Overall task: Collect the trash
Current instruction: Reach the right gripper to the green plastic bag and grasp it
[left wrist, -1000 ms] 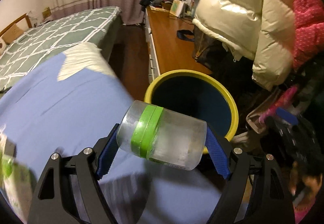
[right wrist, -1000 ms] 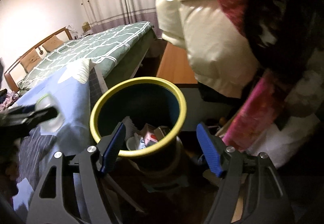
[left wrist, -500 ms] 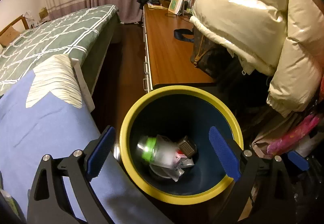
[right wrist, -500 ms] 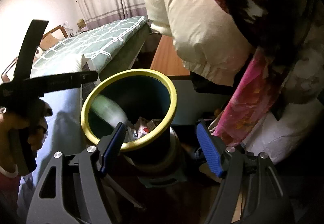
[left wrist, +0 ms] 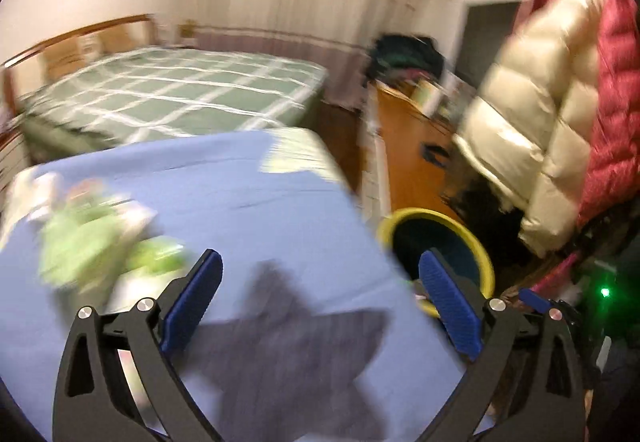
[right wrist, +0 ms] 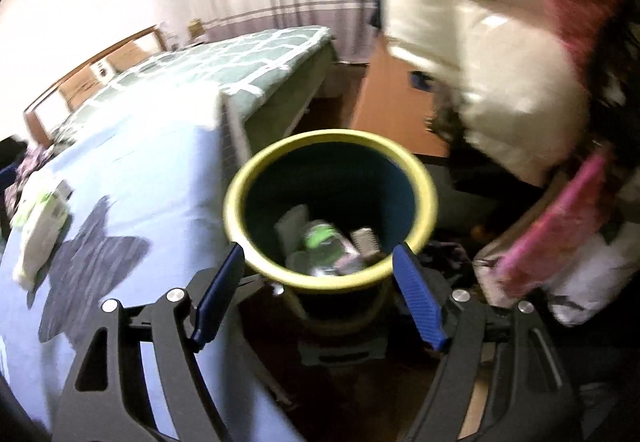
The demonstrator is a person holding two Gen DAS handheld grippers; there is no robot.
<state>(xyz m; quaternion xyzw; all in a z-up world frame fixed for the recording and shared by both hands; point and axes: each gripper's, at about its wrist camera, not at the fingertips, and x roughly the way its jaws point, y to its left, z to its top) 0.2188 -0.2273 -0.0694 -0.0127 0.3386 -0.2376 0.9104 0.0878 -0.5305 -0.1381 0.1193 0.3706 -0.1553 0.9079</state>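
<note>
Blue-padded left tongs (left wrist: 320,294) fill the bottom of the blurred left view, jaws wide after just opening, nothing between them, above a blue bedsheet (left wrist: 224,194). Green-and-white wrappers (left wrist: 80,242) lie on it at centre left. Right tongs (right wrist: 318,294) gape at the bottom of their view, empty, either side of a yellow-rimmed bin (right wrist: 332,140). Inside it, at frame centre, lies a clear bottle with a green band (right wrist: 324,238) among other scraps.

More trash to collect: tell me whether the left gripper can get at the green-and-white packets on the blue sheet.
Probably yes: the left gripper is open and empty, and only bare blue sheet lies between it and the packets.
</note>
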